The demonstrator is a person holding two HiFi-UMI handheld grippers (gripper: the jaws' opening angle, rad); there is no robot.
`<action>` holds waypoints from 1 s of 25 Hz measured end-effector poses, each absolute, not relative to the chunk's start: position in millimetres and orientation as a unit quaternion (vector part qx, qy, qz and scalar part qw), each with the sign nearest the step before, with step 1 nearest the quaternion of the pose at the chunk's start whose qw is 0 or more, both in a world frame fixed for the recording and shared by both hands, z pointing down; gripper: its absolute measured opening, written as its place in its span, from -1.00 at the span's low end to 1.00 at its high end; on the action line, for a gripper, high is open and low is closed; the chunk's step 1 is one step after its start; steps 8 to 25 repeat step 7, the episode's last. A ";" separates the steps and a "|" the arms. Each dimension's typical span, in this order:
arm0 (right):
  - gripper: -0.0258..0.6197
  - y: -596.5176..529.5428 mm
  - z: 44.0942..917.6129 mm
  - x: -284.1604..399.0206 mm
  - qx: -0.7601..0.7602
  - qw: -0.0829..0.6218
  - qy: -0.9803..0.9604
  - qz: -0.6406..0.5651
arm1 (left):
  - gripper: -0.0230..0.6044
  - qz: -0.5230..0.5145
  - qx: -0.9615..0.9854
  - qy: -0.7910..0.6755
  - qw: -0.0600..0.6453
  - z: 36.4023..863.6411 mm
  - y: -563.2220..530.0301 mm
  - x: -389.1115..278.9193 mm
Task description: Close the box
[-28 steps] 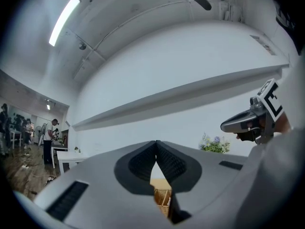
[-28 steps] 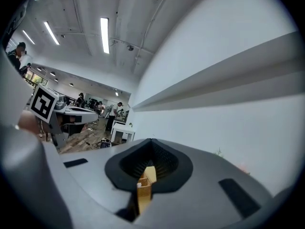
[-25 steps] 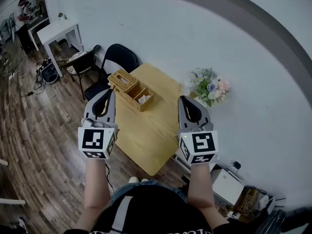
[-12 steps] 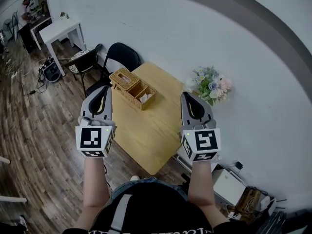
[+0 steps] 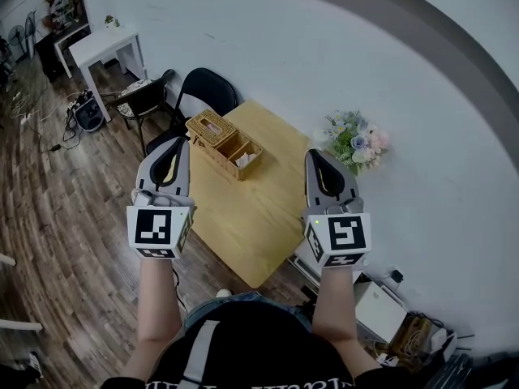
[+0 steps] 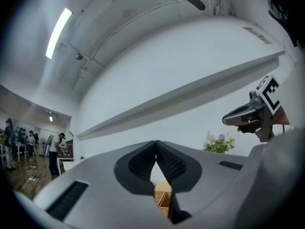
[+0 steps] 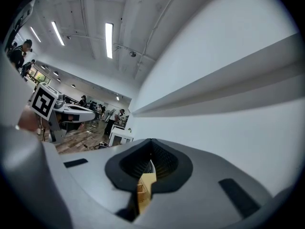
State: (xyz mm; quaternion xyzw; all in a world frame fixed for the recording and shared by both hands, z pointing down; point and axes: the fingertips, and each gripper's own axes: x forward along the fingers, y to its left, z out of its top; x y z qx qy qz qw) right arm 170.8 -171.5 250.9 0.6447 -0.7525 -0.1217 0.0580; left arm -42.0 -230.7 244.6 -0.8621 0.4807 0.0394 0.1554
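Observation:
A wicker box (image 5: 226,143) stands at the far end of a wooden table (image 5: 247,213), its lid (image 5: 208,126) lying open to the left. Both grippers are held up in the air on the near side of the table, well short of the box. My left gripper (image 5: 182,141) is shut with nothing in it, its ribbed pads meeting (image 6: 156,143). My right gripper (image 5: 315,153) is also shut and empty (image 7: 151,141). Through the slot under each pair of jaws a bit of the wicker box (image 6: 162,198) (image 7: 144,189) shows far off.
A bunch of flowers (image 5: 354,143) stands at the table's right by the white wall. A black chair (image 5: 203,96) is behind the table, and a white table (image 5: 104,48) stands further left. Wooden floor with cables (image 5: 49,136) lies to the left, and boxes (image 5: 381,310) sit at lower right.
Both grippers stay shut and in about the same place. The head view has drifted a little, so the table sits slightly further right.

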 end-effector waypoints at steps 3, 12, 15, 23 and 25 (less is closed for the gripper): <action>-0.87 -169.9 250.6 168.6 0.644 0.057 -0.752 -0.126 | -0.89 0.042 -0.861 0.481 0.157 243.7 -228.7 -45.5; -0.87 -169.3 249.7 167.8 0.646 0.057 -0.750 -0.128 | -0.89 0.045 -0.861 0.480 0.159 241.6 -226.3 -48.4; -0.87 -169.3 249.7 167.8 0.646 0.057 -0.750 -0.128 | -0.89 0.045 -0.861 0.480 0.159 241.6 -226.3 -48.4; -0.87 -169.3 249.7 167.8 0.646 0.057 -0.750 -0.128 | -0.89 0.045 -0.861 0.480 0.159 241.6 -226.3 -48.4; -0.87 -169.3 249.7 167.8 0.646 0.057 -0.750 -0.128 | -0.89 0.045 -0.861 0.480 0.159 241.6 -226.3 -48.4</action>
